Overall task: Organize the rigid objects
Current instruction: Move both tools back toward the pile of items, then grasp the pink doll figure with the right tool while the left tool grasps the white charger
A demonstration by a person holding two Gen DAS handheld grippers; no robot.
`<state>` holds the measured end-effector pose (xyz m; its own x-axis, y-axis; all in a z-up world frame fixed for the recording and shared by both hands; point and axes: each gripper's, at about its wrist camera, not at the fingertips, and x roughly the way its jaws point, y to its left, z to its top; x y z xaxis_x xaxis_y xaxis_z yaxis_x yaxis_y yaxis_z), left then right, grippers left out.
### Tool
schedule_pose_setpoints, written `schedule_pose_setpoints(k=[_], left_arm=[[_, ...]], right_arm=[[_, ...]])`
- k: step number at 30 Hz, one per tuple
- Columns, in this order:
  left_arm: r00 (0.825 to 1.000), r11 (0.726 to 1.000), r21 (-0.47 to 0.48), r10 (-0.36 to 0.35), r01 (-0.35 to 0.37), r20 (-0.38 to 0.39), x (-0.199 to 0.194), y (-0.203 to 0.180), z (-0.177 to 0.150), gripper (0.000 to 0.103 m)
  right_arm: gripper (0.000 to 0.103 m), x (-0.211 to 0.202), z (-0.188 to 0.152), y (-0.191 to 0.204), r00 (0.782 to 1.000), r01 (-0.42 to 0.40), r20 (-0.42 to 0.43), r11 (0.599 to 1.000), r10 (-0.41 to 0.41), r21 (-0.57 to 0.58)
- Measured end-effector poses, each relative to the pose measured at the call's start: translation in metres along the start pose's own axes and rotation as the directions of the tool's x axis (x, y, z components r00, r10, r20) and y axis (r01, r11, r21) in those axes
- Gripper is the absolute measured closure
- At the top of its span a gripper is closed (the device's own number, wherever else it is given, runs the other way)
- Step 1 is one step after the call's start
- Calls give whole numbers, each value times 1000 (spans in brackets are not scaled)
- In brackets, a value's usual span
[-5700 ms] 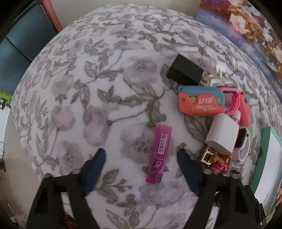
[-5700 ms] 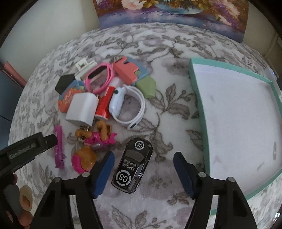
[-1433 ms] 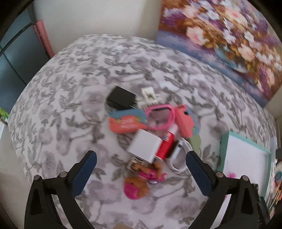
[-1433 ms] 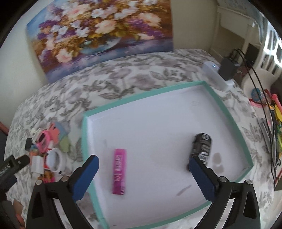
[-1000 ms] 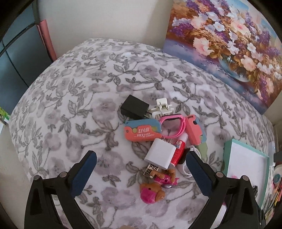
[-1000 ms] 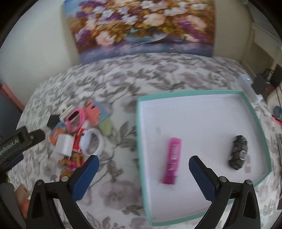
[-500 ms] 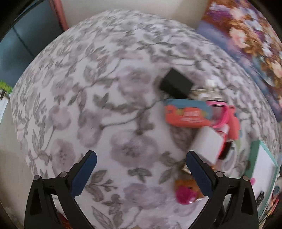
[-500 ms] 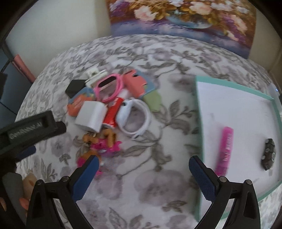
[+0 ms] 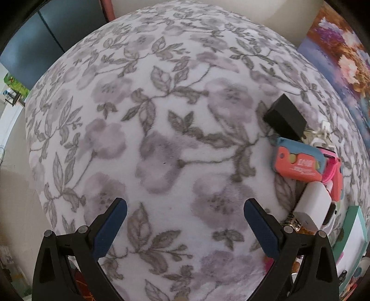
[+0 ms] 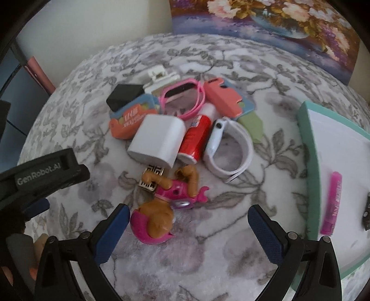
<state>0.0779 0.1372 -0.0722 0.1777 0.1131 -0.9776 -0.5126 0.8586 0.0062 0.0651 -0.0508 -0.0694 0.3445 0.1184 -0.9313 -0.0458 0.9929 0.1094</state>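
Observation:
A pile of small objects lies on the floral cloth: a pink toy dog (image 10: 166,208), a white charger cube (image 10: 157,141), a red tube (image 10: 196,141), a white watch band (image 10: 229,150), pink glasses (image 10: 182,98), an orange case (image 10: 129,120) and a black block (image 10: 124,96). My right gripper (image 10: 188,222) is open, low over the toy dog. The teal-rimmed white tray (image 10: 309,162) at the right holds a pink lighter (image 10: 333,203) and part of a black toy car (image 10: 366,215). My left gripper (image 9: 185,220) is open over bare cloth; the orange case (image 9: 298,166), charger (image 9: 312,208) and black block (image 9: 284,118) lie to its right.
A flower painting (image 10: 266,20) leans on the wall behind the table. The left gripper's body (image 10: 41,173) sits at the left in the right wrist view. A white hair clip (image 10: 159,76) lies at the pile's back. The table edge drops off at the left (image 9: 34,139).
Both grippers have dropped lower and closer to the cloth. The right one moved left from the tray to the toy dog. The left one swung left, away from the pile.

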Motion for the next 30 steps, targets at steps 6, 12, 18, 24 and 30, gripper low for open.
schedule_pose_setpoints(k=[6,12,18,24,30], left_arm=[[1000,1000,-2,-2,2,-9,2,2,0,2],[1000,1000,14,4,-4,-16,8,4,2,2],[1000,1000,25,9,-9,-10,5,1,1,2],[1000,999,33,6,-6,-11,4,-1,0,2],[1000,999,54,4,-3,-5,0,-10,-3,2]], right_arm=[[0,19,-1,5,999,40,-29,999,-40,-11],[0,26,-1,15,995,97,4,993,-97,-59],[10,22,-1,12,997,83,12,996,-82,-43],[32,10,2,-10,999,48,19,999,-48,-13],[32,6,6,-36,1000,10,6,998,-11,57]])
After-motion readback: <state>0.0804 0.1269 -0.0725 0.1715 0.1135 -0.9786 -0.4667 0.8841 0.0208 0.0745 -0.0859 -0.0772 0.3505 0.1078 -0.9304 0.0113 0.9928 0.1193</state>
